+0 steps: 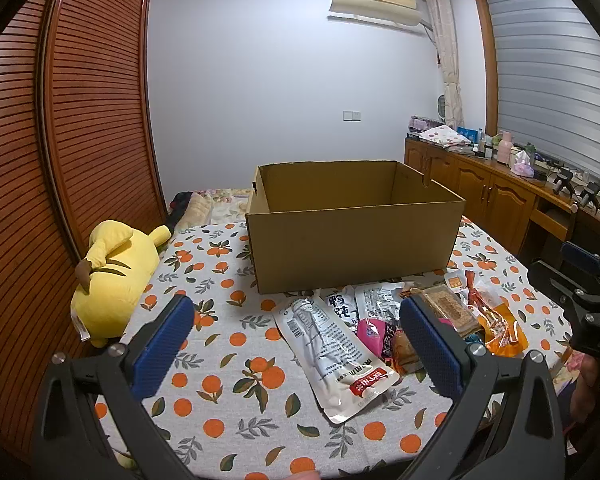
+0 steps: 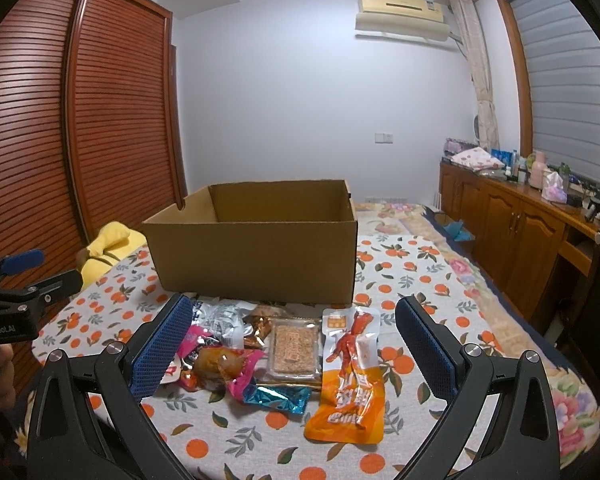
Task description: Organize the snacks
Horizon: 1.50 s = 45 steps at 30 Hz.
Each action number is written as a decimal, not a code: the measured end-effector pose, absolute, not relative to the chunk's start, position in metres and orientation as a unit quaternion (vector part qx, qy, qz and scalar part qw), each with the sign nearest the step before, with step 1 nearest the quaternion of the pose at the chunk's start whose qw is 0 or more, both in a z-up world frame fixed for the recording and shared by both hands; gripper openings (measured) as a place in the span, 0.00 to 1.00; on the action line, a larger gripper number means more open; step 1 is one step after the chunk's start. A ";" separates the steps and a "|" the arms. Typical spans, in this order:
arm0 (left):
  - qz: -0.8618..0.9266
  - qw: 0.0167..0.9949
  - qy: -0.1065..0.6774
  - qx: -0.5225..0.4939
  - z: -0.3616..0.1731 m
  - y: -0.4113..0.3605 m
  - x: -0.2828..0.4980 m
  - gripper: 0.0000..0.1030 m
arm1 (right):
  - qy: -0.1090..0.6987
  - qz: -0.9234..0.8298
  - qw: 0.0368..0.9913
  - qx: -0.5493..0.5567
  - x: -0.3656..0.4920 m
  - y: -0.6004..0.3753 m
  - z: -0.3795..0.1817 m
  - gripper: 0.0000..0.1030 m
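1. The left gripper (image 1: 296,344) hovers low over the orange-print tablecloth (image 1: 228,396), its blue-padded fingers (image 1: 164,344) spread wide, nothing between them.
2. Right ahead of it lies a long white snack pouch (image 1: 332,360) with a red label at its near end, flat on the cloth.
3. Over to the right gripper (image 2: 294,346): jaws wide apart too, empty, poised above the snack pile.
4. Between its fingers sits an orange pouch (image 2: 348,380) showing a chicken-foot snack, flat, just beside a clear-wrapped brown bar (image 2: 294,350).
5. Left of the bar, a pink-wrapped brown snack (image 2: 220,364) overlaps a blue foil packet (image 2: 278,398); silver packets (image 2: 220,316) lie behind them.
6. The open cardboard box (image 2: 256,256) stands upright just behind the pile; what shows of its inside looks bare.
7. A yellow plush toy (image 1: 112,276) lies at the table's left edge, well apart from the snacks.
8. A person's hand (image 2: 0,364) grips the left tool's handle at the far left of the right view.
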<state>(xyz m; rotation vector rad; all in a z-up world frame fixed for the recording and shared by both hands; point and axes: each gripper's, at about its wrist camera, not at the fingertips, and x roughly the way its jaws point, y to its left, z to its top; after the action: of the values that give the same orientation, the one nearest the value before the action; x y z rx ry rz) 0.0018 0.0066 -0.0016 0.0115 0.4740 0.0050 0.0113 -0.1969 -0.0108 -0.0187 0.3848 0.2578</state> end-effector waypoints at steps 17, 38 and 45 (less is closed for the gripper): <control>0.004 0.972 0.233 0.010 0.002 0.006 0.000 1.00 | 0.191 0.128 0.973 -0.009 0.011 -0.197 -0.011 1.00; 0.003 0.972 0.236 0.009 -0.007 0.005 -0.001 1.00 | 0.191 0.128 0.973 -0.008 0.011 -0.197 -0.011 1.00; 0.000 0.967 0.253 0.005 -0.018 0.005 0.005 1.00 | 0.197 0.129 0.972 -0.009 0.011 -0.196 -0.013 1.00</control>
<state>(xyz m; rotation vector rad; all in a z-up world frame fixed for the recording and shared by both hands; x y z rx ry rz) 0.0047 0.0053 -0.0185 0.0098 0.5113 -0.0007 0.0114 -0.1956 -0.0135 -0.0183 0.3970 0.2603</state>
